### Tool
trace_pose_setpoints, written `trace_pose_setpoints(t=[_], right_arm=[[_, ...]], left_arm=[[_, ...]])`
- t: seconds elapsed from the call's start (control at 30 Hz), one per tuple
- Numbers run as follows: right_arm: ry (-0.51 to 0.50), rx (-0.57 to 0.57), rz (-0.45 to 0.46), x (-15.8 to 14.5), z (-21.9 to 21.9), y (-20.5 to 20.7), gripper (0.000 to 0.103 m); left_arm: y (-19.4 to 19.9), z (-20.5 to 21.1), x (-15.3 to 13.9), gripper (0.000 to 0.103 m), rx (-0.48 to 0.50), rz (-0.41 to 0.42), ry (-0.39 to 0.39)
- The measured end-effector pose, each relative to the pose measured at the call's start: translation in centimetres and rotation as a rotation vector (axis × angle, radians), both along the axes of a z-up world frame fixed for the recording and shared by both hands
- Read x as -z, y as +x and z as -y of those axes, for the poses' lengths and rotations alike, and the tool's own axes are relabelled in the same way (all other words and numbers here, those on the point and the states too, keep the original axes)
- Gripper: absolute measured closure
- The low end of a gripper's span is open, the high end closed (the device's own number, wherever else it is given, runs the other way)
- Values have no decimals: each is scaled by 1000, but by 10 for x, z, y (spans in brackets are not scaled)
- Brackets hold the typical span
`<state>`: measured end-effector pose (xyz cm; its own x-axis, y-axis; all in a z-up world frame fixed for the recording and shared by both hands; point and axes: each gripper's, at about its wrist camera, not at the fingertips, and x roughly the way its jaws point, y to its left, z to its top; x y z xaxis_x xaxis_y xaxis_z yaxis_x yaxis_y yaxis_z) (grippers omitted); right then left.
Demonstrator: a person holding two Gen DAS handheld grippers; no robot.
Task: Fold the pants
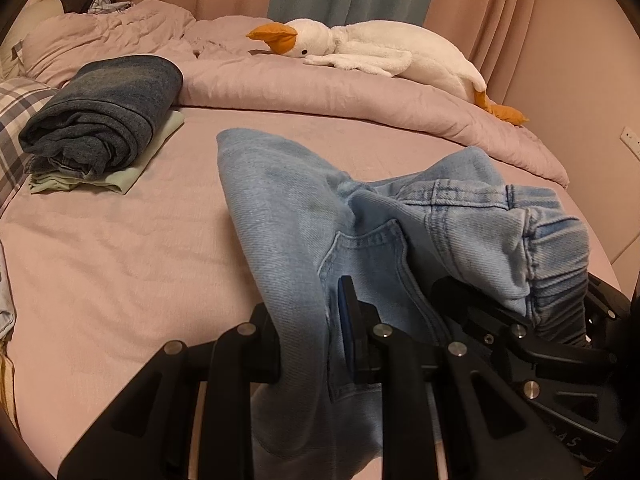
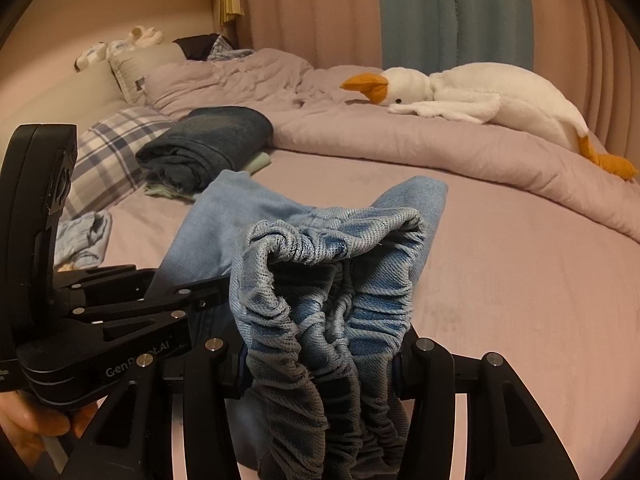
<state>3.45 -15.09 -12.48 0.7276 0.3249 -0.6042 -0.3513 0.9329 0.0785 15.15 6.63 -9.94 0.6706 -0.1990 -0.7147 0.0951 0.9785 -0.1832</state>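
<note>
Left wrist view shows the left tongs point(image 1: 308, 344) closed on a fold of the light blue pants point(image 1: 288, 208), with denim pinched between the two black fingers and hanging down below them. The pants drape from the tongs out over the near part of the pink bed point(image 1: 120, 248), one end reaching toward the middle of the mattress. To the right in this view the right tongs point(image 1: 500, 320) come in from the side under the gathered elastic waistband.

Right wrist view shows the right tongs point(image 2: 320, 364) clamped on that bunched waistband, the ruched fabric filling the gap between the fingers and rising above them. The left tongs point(image 2: 208, 300) enter from the left, close beside, gripping the same garment.

Farther back on the left lies a folded dark jeans stack point(image 1: 104, 116) resting on a pale green garment point(image 1: 132, 172), next to a plaid pillow point(image 2: 116, 148). A rumpled pink duvet point(image 1: 320, 88) runs along the far side, and a white plush goose point(image 1: 380, 48) lies on top of it.
</note>
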Motion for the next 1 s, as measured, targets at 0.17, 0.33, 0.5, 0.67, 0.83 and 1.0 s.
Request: trace_pose_setpoints(t=[0.17,0.33,0.5,0.67,0.83,1.0], right_arm=[[0,8,-19,4,0,7,51],[14,10,-44,8,1,15,51],[18,12,-69,13,2,23,51],[49,23,-108,18,11,32,51],[68,40,-138,23,17,39,47],[109,82,-205,35,32,47,44]], left_arm=[[7,2,6,83,3,-17,0],[15,2,13,83,1,-35,3],[21,0,20,82,-8,-56,6],[24,-2,26,78,-21,-72,12],[27,-3,33,65,-33,-91,41],[26,-7,41,49,-56,-113,62]])
